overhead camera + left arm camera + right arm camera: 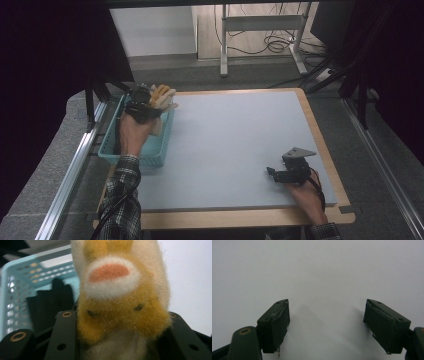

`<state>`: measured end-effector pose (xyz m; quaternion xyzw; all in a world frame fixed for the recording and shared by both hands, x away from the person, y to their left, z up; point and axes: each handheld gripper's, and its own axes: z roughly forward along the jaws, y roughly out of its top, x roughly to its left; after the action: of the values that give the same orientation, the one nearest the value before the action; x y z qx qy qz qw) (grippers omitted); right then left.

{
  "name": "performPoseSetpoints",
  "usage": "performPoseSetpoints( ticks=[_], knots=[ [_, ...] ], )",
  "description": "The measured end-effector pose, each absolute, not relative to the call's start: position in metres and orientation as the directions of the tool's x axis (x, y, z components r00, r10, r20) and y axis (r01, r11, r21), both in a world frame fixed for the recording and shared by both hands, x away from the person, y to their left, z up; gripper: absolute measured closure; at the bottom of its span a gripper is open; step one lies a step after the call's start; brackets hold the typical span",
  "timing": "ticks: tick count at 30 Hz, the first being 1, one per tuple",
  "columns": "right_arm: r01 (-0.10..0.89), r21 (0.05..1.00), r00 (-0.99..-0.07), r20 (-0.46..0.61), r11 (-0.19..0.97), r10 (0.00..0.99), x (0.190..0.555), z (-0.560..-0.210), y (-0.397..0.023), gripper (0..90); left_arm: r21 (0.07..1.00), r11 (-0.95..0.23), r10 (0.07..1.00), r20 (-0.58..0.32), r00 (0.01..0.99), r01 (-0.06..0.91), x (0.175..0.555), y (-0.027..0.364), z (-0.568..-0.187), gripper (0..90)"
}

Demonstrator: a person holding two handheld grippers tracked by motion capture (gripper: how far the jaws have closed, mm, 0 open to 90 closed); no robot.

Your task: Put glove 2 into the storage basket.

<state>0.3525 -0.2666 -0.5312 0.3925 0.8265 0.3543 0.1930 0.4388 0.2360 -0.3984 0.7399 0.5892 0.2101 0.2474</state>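
My left hand-held gripper [150, 102] clamps a plush toy [120, 300] above the basket [112, 150]; next I carry it clear. Right hand-held gripper [325, 325] gapes empty, well right of the basket.

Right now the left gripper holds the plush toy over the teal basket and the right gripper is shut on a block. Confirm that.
Not quite: the right gripper is open with nothing between its jaws, as the right gripper view shows. The left gripper does hold the plush toy over the teal basket.
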Motion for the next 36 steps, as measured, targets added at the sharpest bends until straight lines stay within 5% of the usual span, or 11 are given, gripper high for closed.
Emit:
performPoseSetpoints(
  ticks=[8, 18, 21, 24, 27, 30, 33, 36],
  knots=[
    [0.512, 0.737, -0.618, -0.041, 0.441, 0.785, 0.352, -0.531, -0.267, 20.6, 0.542, -0.125, 0.990, 0.011, 0.142, 0.831, 0.455, 0.261, -0.436, 53.3],
    [0.512, 0.738, -0.617, -0.040, 0.440, 0.786, 0.352, -0.531, -0.267, 20.6, 0.426, -0.189, 0.978, 0.005, 0.207, 0.885, 0.484, 0.240, -0.492, 50.6],
    [0.512, 0.738, -0.618, -0.041, 0.441, 0.785, 0.352, -0.531, -0.267, 20.5, 0.358, -0.168, 0.983, -0.015, 0.186, 0.918, 0.490, 0.239, -0.502, 44.6],
    [0.511, 0.738, -0.618, -0.041, 0.441, 0.785, 0.352, -0.531, -0.267, 20.5, 0.292, -0.125, 0.982, -0.100, 0.160, 0.948, 0.490, 0.252, -0.506, 26.7],
    [0.512, 0.737, -0.618, -0.041, 0.441, 0.785, 0.352, -0.531, -0.267, 20.5, 0.332, -0.152, 0.975, -0.103, 0.196, 0.931, 0.482, 0.257, -0.494, 9.8],
    [0.512, 0.737, -0.617, -0.042, 0.441, 0.786, 0.352, -0.531, -0.267, 20.5, 0.409, -0.161, 0.966, -0.122, 0.228, 0.898, 0.472, 0.261, -0.472, 6.1],
    [0.511, 0.737, -0.618, -0.042, 0.442, 0.785, 0.352, -0.531, -0.266, 20.5, 0.482, -0.162, 0.972, -0.074, 0.225, 0.861, 0.463, 0.269, -0.450, 11.4],
    [0.511, 0.737, -0.617, -0.042, 0.442, 0.785, 0.352, -0.531, -0.266, 20.5, 0.511, -0.151, 0.982, -0.019, 0.187, 0.846, 0.456, 0.279, -0.443, 41.2]
  ],
)
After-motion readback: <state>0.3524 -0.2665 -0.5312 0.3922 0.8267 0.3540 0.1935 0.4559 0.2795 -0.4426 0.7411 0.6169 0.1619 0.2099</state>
